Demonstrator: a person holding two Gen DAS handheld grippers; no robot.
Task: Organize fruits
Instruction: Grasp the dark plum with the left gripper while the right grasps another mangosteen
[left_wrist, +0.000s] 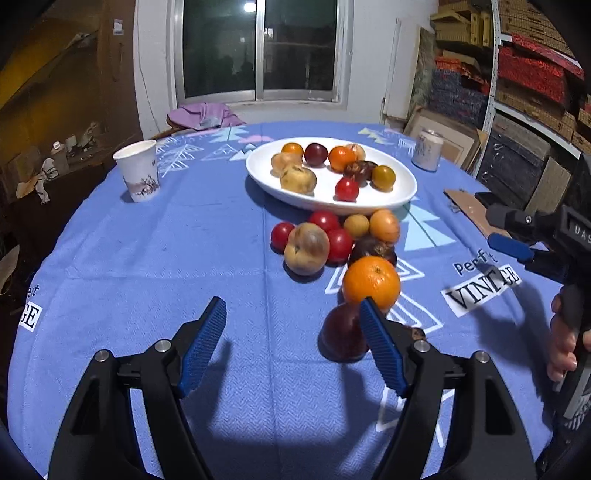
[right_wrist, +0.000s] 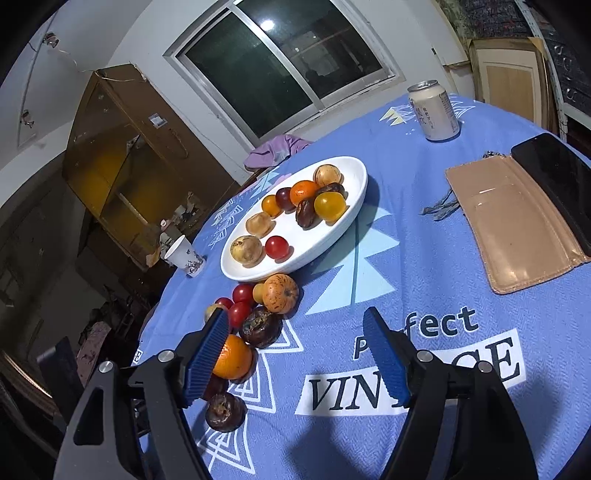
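A white oval plate holds several fruits. In front of it on the blue cloth lies a loose heap: red tomatoes, a peach, a big orange and a dark red fruit. My left gripper is open over bare cloth, its right finger in front of the orange and the dark red fruit. My right gripper is open above the printed cloth, nothing between its fingers; its left finger covers part of the orange. A dark wrinkled fruit lies nearest.
A paper cup stands left of the plate, a drink can behind it on the right. A tan wallet and a black phone lie at the right. A person's hand holds the other gripper's handle.
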